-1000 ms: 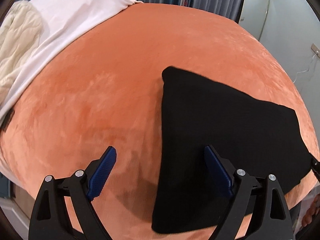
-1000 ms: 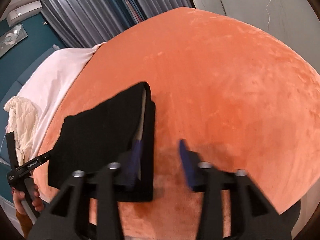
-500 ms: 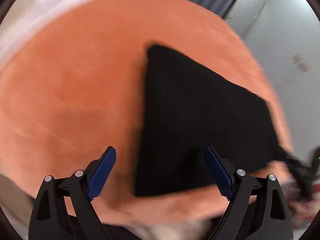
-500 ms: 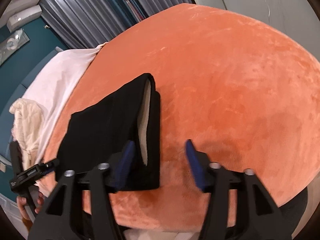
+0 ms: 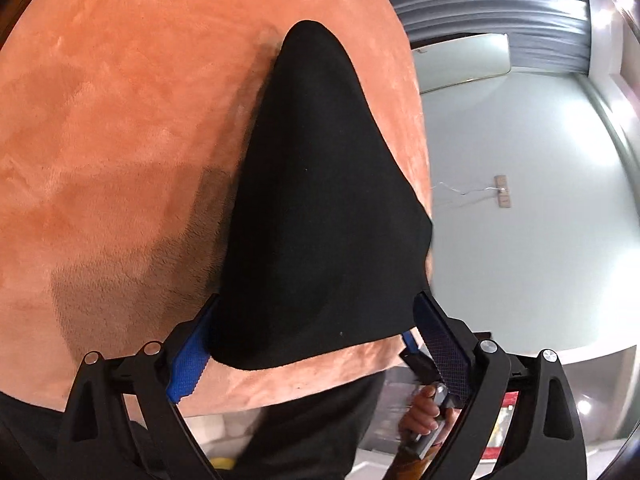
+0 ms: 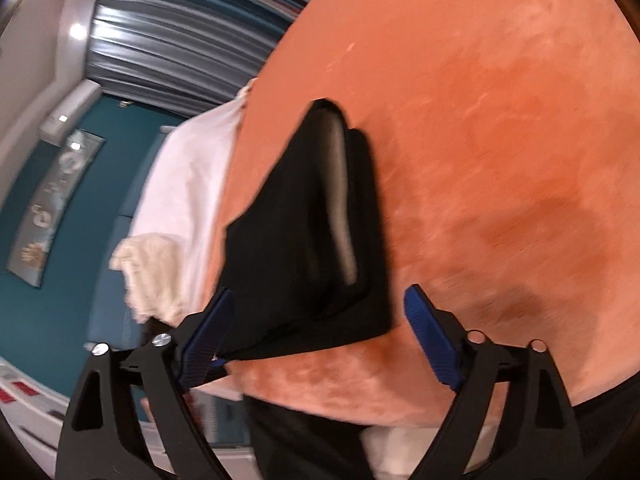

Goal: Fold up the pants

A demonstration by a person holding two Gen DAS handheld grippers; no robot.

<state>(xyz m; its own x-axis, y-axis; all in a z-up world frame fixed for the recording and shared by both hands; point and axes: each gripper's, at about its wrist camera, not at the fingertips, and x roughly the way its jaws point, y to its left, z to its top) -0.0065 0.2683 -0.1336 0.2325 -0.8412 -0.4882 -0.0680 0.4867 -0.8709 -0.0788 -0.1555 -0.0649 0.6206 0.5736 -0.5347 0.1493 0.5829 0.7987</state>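
Note:
The black pants [image 5: 320, 208] lie folded into a compact stack near the front edge of the orange bed cover [image 5: 120, 140]. In the right wrist view the pants [image 6: 308, 240] show stacked layers with a pale inner band. My left gripper [image 5: 316, 344] is open and empty, its jaws to either side of the stack's near edge. My right gripper [image 6: 316, 332] is open and empty, also spanning the near edge of the stack. The other gripper and the hand holding it show at the lower right of the left wrist view [image 5: 428, 404].
A white sheet [image 6: 188, 184] and a cream quilt [image 6: 148, 272] lie at the bed's far left. Grey curtains [image 6: 168, 52] and a teal wall [image 6: 60, 240] stand behind. The bed's front edge [image 5: 312, 380] is just below the pants; a grey-white wall [image 5: 520, 200] is to the right.
Both grippers have tilted and swung in towards the folded pants, which now sit between each pair of open jaws. The pants have not visibly moved.

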